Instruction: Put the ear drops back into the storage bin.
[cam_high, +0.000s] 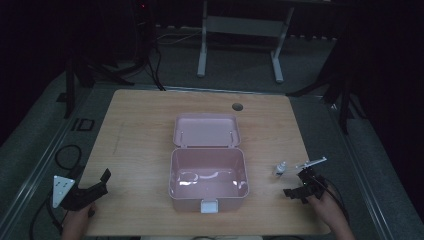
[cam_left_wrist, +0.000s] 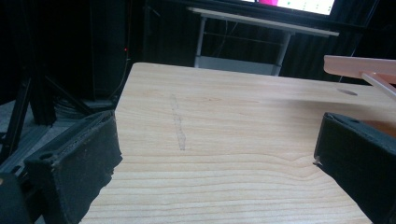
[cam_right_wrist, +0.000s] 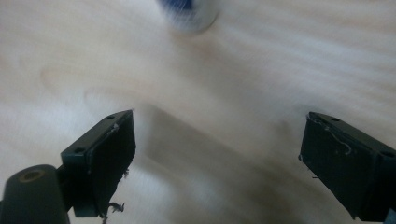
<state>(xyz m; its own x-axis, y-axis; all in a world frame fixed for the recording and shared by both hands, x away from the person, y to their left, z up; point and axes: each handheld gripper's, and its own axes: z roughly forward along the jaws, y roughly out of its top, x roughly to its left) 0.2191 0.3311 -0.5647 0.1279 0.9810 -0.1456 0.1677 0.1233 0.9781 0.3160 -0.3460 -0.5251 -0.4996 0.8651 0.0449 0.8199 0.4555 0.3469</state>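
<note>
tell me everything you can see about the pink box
The pale pink plastic box sits mid-table with its lid hinged fully open and lying back behind it. It is rectangular with rounded corners, glossy inside, apparently empty, with a white latch on the front wall. Nothing touches it but the wooden table.

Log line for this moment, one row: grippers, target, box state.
right gripper: open, near small bottle, not touching | left gripper: open, idle over table | pink box: lid open, looks empty
</note>
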